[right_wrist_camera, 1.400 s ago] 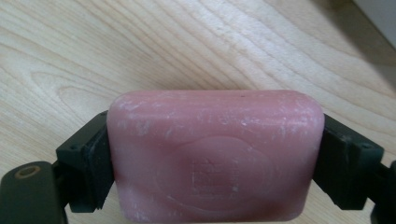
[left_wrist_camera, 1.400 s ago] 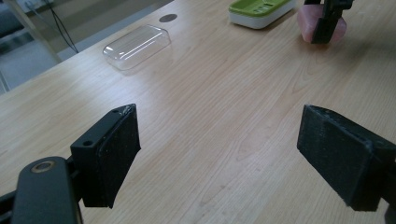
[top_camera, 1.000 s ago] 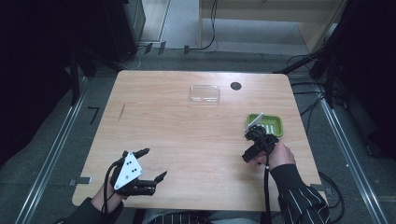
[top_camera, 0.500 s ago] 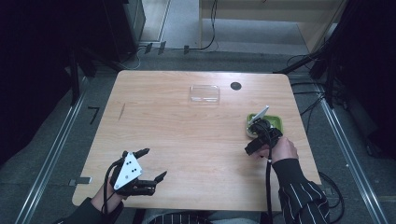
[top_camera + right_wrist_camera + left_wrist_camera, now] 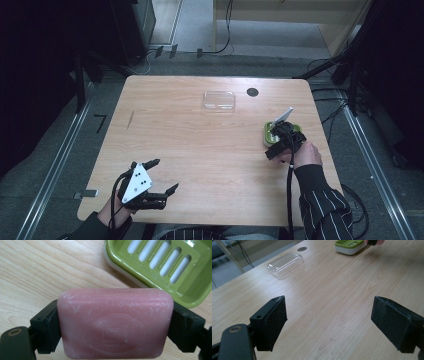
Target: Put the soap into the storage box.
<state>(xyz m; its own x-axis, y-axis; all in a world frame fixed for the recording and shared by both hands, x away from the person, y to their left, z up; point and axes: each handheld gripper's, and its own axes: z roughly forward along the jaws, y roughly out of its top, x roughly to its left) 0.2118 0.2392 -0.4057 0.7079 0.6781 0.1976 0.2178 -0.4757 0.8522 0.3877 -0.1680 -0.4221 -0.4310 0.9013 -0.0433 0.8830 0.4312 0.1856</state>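
Since a second ago the right hand has drifted toward the near edge of the soap dish and lifted a little, while the left hand has kept its place at the front left of the table [image 5: 200,135].

On the left, the left tongs [image 5: 165,176] hover just above the wood, jaws spread wide with nothing between them. Farther back, near the middle, a clear plastic lid [image 5: 219,100] lies alone, well apart from both hands.

On the right, the right tongs [image 5: 115,322] are clamped across the short ends of a pink bar of soap [image 5: 115,322], one pad pressing each end. The green slotted soap dish [image 5: 162,267] sits just beyond the bar and holds nothing, so the step in hand looks like carrying the soap, freshly lifted or about to be set in.

Next, the bar probably needs to be moved level, clear of the dish rim, and kept squeezed firmly since soap slips.
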